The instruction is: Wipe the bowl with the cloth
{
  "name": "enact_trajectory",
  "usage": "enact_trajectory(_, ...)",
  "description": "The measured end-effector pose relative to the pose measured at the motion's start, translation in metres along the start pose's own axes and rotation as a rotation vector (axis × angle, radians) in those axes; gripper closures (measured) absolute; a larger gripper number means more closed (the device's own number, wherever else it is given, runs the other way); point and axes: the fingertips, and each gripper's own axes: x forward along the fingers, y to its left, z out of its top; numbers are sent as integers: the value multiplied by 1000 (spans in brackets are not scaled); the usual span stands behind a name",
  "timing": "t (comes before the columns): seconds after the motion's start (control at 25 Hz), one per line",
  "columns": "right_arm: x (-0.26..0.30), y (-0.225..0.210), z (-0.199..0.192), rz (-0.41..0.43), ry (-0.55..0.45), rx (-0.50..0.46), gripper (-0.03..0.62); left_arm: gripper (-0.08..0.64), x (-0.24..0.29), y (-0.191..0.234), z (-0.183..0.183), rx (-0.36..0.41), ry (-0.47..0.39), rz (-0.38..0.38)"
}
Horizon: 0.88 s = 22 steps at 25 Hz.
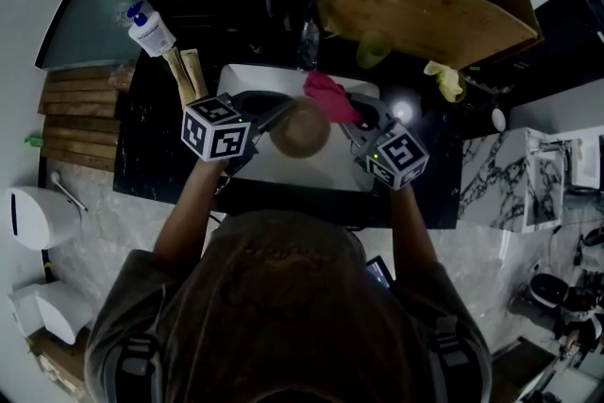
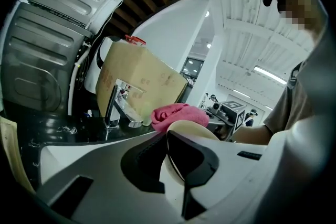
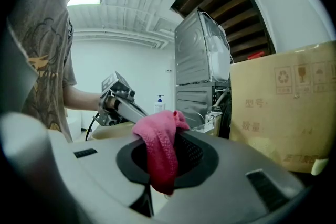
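Far L on the black counter [image 1: 151,156]: soap pump bottle [image 1: 151,31], w/ wooden slats [image 1: 74,118] beside the counter's L edge. L gripper [image 1: 272,120] is held over the white sink [image 1: 330,167], marker cube up. Its own view shows the jaws [image 2: 169,157] closed down to a thin gap, pinching the wall of the tan bowl [image 2: 191,127], so the rim sits btwn them. The bowl [image 1: 300,129] hangs mid-sink, lifted off the basin & tilted, btwn the two grippers. A chrome faucet [image 2: 118,107] stands behind it at the sink's back edge.

Pink cloth [image 1: 330,96] is just R of and behind the bowl, against its far rim; can't tell how much of it lies inside. R gripper [image 1: 351,120] comes in from the R side. In its own view the jaws [image 3: 163,165] are clamped on the cloth [image 3: 157,147], which bunches up over the top and hangs down btwn them. The bowl's edge [image 3: 113,131] and the L gripper [image 3: 118,99] show just past it.

Further R/back: big cardboard box [image 1: 425,0] overhanging the counter, & a yellow item [image 1: 445,80] under its R corner, too small to ID.
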Motion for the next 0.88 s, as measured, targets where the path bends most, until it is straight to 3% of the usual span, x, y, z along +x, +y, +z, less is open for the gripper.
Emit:
enact_trajectory(0.64, -8, 24, -4, 39, -1, 25, 549, 532, -18, 41, 16, -30, -96, 177)
enact_trajectory(0.88, -9, 37, -10, 36, -2, 102, 549, 532, -18, 49, 21, -32, -125, 216)
